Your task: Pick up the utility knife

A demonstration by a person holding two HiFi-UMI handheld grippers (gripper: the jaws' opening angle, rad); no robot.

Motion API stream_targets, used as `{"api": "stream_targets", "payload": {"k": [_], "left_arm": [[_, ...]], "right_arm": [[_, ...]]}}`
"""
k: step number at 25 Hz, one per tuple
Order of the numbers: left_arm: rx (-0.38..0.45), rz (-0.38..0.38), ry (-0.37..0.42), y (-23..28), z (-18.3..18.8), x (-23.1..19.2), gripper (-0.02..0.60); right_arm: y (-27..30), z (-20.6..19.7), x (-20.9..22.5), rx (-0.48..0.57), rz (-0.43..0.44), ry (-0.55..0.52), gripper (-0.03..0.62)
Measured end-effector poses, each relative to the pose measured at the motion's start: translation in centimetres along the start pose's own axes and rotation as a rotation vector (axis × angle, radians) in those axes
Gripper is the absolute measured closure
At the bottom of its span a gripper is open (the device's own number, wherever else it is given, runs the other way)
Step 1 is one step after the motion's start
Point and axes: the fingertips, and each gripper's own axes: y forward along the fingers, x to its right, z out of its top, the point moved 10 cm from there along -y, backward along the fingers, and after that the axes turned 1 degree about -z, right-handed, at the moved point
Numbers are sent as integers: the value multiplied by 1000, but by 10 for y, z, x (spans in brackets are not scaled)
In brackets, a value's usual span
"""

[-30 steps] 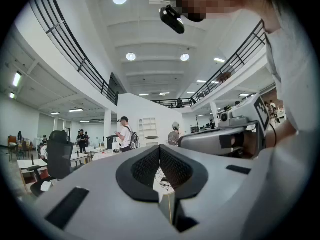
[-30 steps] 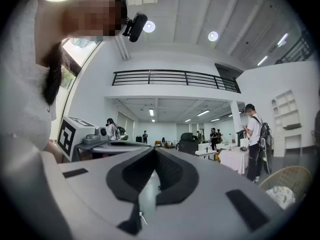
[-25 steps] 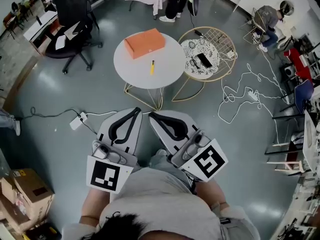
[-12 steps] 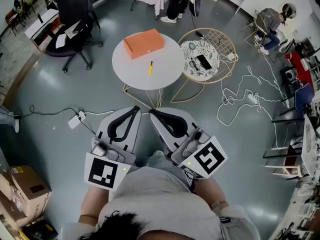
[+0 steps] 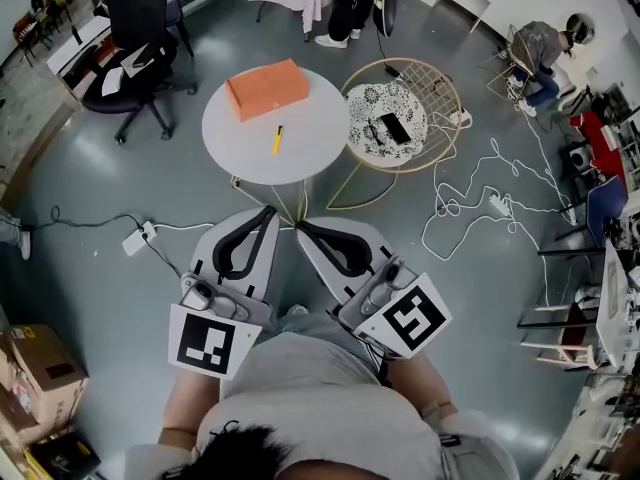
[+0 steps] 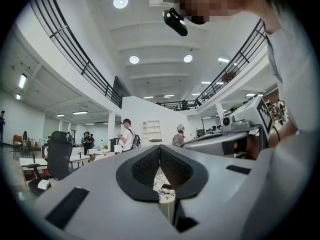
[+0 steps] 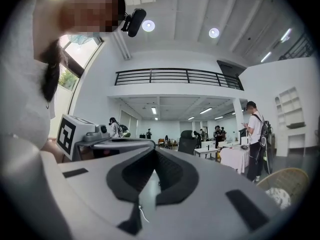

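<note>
Lying on white table (image 5: 325, 133), utility knife (image 5: 277, 140); left gripper (image 5: 269, 211), right gripper (image 5: 302, 227) jaws closed, empty.

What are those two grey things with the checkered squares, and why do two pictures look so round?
Those are hand-held grippers, like big tongs. A person holds one in each hand: the left gripper and the right gripper. The top-down picture comes from a camera on the person's head. The round pictures come from a camera riding on each gripper, looking along its jaws. Both grippers are shut and hold nothing. Ahead stands a round white table. On it lie a small yellow utility knife and a flat orange box. The knife is what the person should pick up.
</note>
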Motion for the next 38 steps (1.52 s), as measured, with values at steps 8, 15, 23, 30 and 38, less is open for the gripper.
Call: {"api": "stream_targets", "payload": {"k": [8,15,23,30,38], "left_arm": [[-51,28,-4,18,-6,7,571],[-68,-18,-6,45,-15,0,571],[-67,-58,-6,74,-21,-30,571],[-53,-81,-22,97,-26,-84,571],[-56,-136,-37,125,-36,-141,571]], "right_arm": [[-8,-6,23,-1,9,37,586],[-2,-14,47,-8,-37,63,587],[29,-16,70,-16,-57,68,586],[75,-16,90,-26,-91,54,586],[127,-18,113,-33,-142,52,586]]}}
